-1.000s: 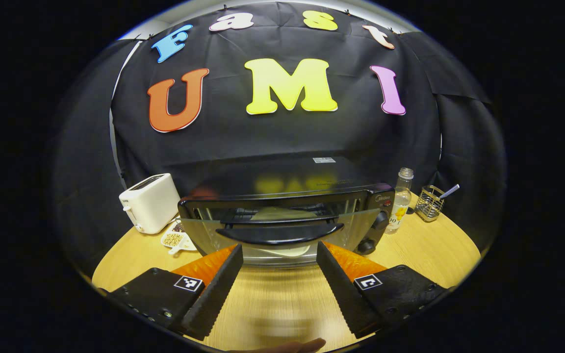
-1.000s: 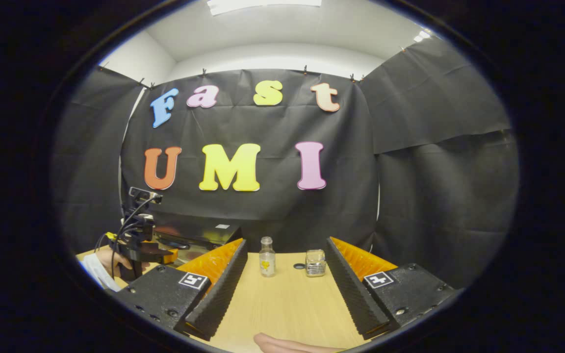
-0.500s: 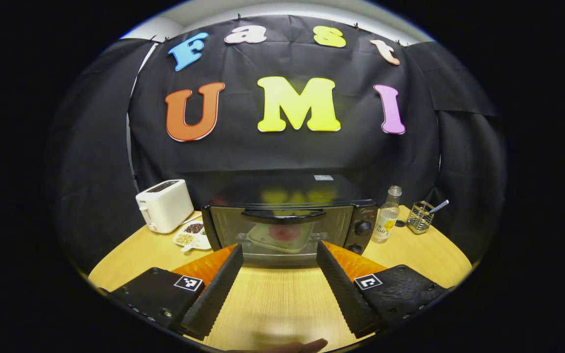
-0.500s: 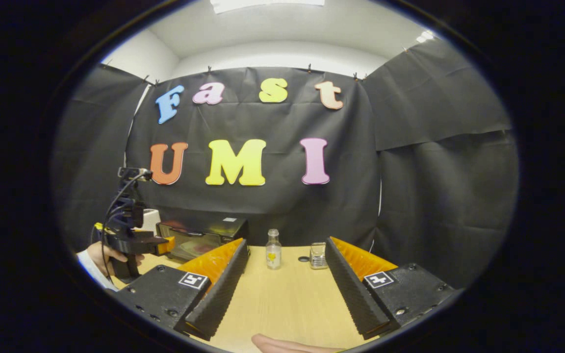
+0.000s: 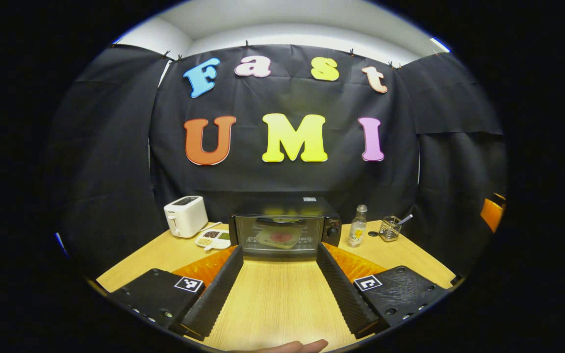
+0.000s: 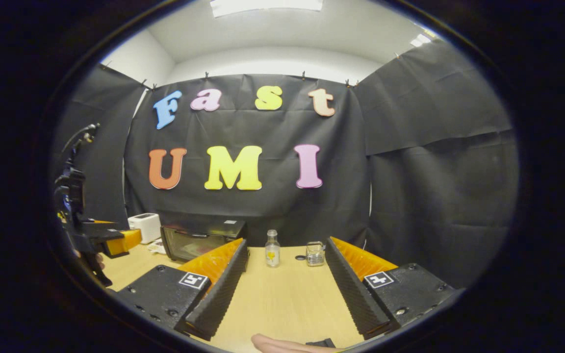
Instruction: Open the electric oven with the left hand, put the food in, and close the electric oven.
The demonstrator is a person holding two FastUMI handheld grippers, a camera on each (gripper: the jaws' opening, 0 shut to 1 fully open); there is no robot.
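Looking done: oven (image 5: 282, 229) door shut, food (image 5: 281, 237) inside, both tools (image 5: 276, 289) (image 6: 285, 293) wide open, empty. Only risk I see is a badly latched door dropping.

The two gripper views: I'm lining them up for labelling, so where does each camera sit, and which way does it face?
Left gripper view: rides the left gripper, facing the closed oven head-on across the table; own fingers open, fingertip at bottom.
Right gripper view: rides the right gripper, facing the bottle, oven at left; own fingers open.
Shared: oven, toaster, bottle, wire holder.
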